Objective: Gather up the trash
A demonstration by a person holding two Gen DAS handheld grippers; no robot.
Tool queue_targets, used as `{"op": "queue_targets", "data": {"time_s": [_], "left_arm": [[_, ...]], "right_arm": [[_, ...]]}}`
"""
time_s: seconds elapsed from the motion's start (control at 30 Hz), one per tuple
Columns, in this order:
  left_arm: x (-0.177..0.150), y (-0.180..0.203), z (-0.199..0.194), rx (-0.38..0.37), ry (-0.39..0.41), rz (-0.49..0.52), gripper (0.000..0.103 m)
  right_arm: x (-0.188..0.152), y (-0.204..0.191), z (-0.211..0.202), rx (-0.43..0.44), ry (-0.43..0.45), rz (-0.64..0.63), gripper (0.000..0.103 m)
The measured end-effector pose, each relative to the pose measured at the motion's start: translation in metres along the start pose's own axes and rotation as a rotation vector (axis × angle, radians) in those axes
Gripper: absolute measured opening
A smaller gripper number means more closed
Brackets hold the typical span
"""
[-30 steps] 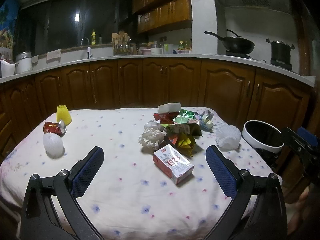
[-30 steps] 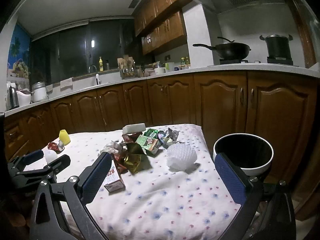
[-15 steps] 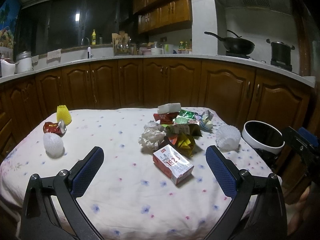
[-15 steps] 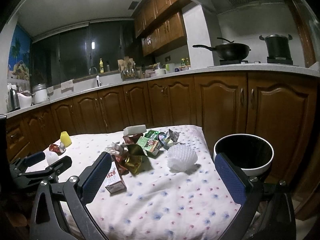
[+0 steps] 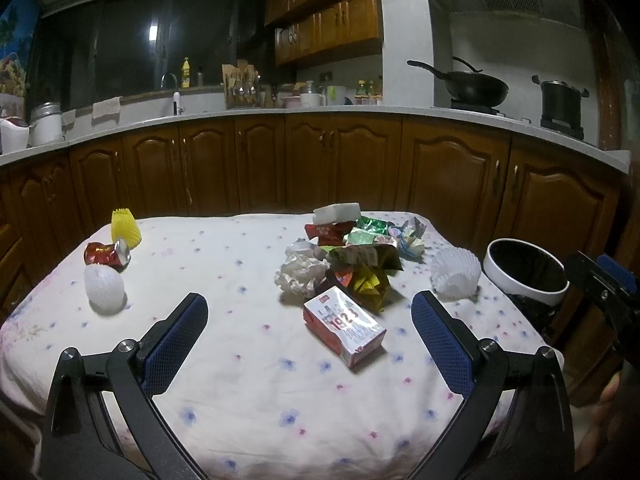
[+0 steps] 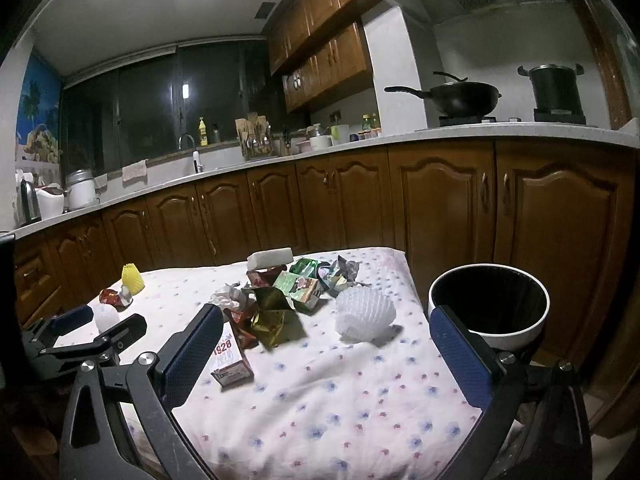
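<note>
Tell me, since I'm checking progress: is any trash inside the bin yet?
No: the bin beside the table shows only its dark liner, with no trash visible inside.

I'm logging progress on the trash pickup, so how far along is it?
Nothing looks collected yet: the bin beside the table shows only its dark liner. Nothing is in hand; the left gripper and right gripper are both open and empty. Left: the box, wrapper pile, foam nets, can.
</note>
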State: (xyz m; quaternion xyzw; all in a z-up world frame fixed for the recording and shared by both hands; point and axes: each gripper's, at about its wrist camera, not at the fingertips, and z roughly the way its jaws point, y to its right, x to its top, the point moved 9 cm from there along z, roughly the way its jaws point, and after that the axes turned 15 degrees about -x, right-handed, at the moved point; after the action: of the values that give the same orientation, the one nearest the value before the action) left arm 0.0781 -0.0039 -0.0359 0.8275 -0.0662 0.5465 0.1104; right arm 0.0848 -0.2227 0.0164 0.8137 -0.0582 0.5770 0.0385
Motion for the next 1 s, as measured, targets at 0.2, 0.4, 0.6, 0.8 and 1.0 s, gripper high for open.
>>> {"op": "queue_targets", "data": {"time_s": [0.2,0.4,0.6,0.8,1.0], "left_arm": [[-0.002,0.0,0.004,-0.002,-0.01,-0.003,0.103],[-0.003,0.0,0.007,-0.004,-0.019,-0.005,0.103],[-0.007,0.0,0.013,-0.015,-0.04,-0.011,0.103],[-0.014,-0.005,0.028,-0.027,-0.088,-0.036,0.103],[-0.023,-0.006,0.05,-0.045,-0.162,-0.057,0.103]], "right_arm": [[-0.001,0.001,0.001,-0.001,0.0,0.002,0.103],[-0.002,0.001,0.002,0.0,0.0,0.003,0.103],[-0.004,0.001,-0.001,-0.002,-0.009,0.011,0.103],[-0.011,-0.001,0.007,0.002,-0.054,0.019,0.103],[-0.019,0.002,0.031,0.012,-0.118,0.03,0.103]]}}
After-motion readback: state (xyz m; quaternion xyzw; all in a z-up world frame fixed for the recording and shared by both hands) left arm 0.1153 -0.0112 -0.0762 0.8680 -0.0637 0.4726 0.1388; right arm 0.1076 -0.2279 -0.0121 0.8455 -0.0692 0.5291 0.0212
